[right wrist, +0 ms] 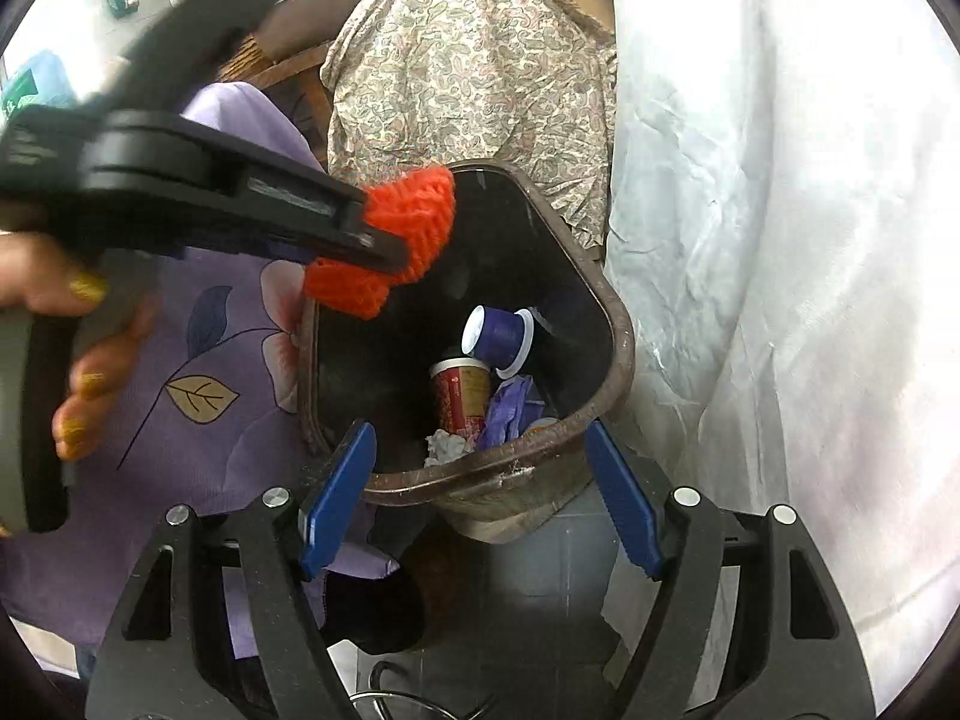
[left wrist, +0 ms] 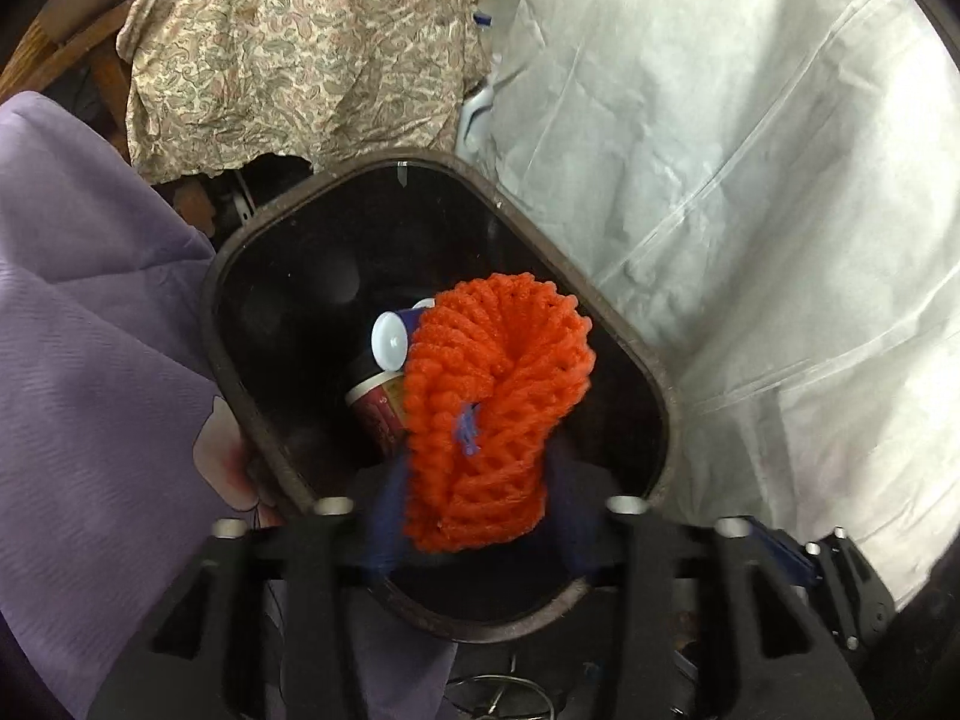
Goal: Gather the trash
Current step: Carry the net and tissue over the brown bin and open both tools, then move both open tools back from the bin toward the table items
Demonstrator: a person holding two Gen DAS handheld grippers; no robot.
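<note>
My left gripper [left wrist: 474,510] is shut on an orange foam net [left wrist: 498,408] and holds it over the open dark brown bin [left wrist: 210,324]. In the right wrist view the left gripper [right wrist: 384,246] comes in from the left with the orange net [right wrist: 414,228] above the bin's rim [right wrist: 618,354]. Inside the bin lie a red cup [right wrist: 459,393], a purple spool [right wrist: 501,336], a purple glove [right wrist: 510,411] and a white paper wad [right wrist: 447,447]. My right gripper [right wrist: 480,498] is open and empty just in front of the bin.
A purple flowered cloth [right wrist: 198,384] hangs left of the bin. A paisley cloth [right wrist: 474,60] covers something behind it. A white plastic sheet [right wrist: 780,240] hangs at the right. Grey floor tiles [right wrist: 540,576] lie below the bin.
</note>
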